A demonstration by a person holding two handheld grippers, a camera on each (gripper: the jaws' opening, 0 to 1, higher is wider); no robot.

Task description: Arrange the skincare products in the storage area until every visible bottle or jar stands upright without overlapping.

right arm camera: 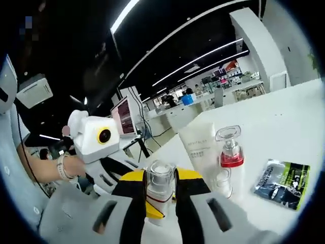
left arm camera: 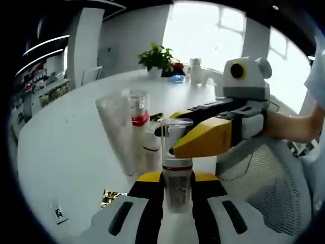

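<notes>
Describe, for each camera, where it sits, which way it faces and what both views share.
Left gripper view: rides the left claw, facing a white table and windows; the right claw and a hand enter from the right.
Right gripper view: rides the right claw, facing the office; the left claw enters from the left.
Shared: the clear-capped bottle, white tube.

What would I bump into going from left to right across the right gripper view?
Person's hand → left gripper → clear-capped bottle in the right gripper's jaws → white tube → red-collared pump bottle → dark sachet lying flat on the white table.
</notes>
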